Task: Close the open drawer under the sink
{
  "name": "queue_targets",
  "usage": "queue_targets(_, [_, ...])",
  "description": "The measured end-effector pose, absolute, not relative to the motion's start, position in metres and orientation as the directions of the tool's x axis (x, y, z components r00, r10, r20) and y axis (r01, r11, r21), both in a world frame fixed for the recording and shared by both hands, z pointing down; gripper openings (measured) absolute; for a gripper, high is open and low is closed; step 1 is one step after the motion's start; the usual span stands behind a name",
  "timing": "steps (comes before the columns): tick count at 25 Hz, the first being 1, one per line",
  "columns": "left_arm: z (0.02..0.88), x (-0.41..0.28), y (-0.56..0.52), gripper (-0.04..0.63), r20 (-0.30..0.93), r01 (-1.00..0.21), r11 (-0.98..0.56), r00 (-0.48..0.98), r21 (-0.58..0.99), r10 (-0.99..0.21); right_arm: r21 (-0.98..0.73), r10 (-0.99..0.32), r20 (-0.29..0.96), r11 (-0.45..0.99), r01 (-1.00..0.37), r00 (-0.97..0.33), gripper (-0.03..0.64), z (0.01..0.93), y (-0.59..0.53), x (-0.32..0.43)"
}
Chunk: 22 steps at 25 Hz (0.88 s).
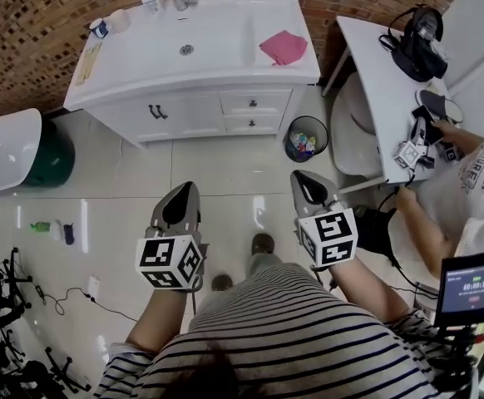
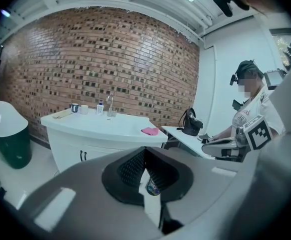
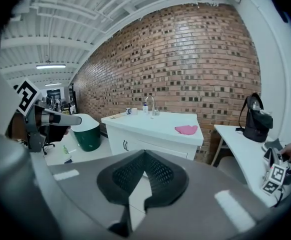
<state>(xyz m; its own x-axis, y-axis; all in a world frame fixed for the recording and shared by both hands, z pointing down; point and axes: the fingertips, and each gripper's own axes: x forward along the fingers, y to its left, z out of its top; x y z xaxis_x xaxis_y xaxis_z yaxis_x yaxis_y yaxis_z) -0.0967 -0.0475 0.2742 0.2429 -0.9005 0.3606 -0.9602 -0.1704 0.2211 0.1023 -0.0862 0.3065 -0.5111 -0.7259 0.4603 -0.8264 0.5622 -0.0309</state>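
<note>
The white sink cabinet point(image 1: 194, 48) stands against the brick wall, well ahead of me across the tiled floor. Two small drawers sit under its right side, an upper drawer point(image 1: 255, 102) and a lower drawer point(image 1: 253, 124). At this distance I cannot tell whether either stands out. My left gripper point(image 1: 185, 187) and right gripper point(image 1: 299, 176) hover side by side over the floor, far short of the cabinet. Both point toward it. Each has its jaws together with nothing between them. The cabinet also shows beyond the left gripper point(image 2: 145, 149) and the right gripper point(image 3: 144, 153).
A pink cloth point(image 1: 283, 46) lies on the countertop's right end. A small bin point(image 1: 307, 137) stands right of the cabinet. A green and white tub point(image 1: 17, 152) is at the left. A white table point(image 1: 375, 90) with a black bag point(image 1: 417, 44) and a seated person point(image 1: 466, 181) are on the right.
</note>
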Motion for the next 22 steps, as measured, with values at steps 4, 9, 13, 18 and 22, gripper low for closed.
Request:
queue_targets(4, [0.266, -0.116, -0.002, 0.017, 0.333, -0.955, -0.192, 0.262, 0.228, -0.906, -0.008, -0.744, 0.437, 0.559, -0.829, -0.505, 0.002, 0.294, -0.042, 0.078])
queue_targets(9, [0.263, -0.148, 0.078, 0.017, 0.317, -0.943, -0.225, 0.297, 0.245, -0.901, 0.002, -0.779, 0.423, 0.511, -0.86, -0.462, 0.002, 0.283, 0.033, 0.054])
queue_targets(13, [0.262, -0.172, 0.14, 0.017, 0.307, -0.93, -0.264, 0.336, 0.255, -0.89, 0.012, -0.803, 0.415, 0.474, -0.88, -0.427, 0.002, 0.279, 0.098, 0.032])
queue_targets(18, [0.266, -0.187, 0.195, 0.017, 0.3, -0.914, -0.306, 0.38, 0.266, -0.875, 0.02, -0.817, 0.409, 0.454, -0.891, -0.407, 0.002, 0.277, 0.164, 0.005])
queue_targets(22, [0.268, -0.177, 0.216, 0.017, 0.28, -0.898, -0.34, 0.415, 0.28, -0.865, 0.037, -0.829, 0.4, 0.441, -0.897, -0.391, 0.002, 0.273, 0.191, 0.007])
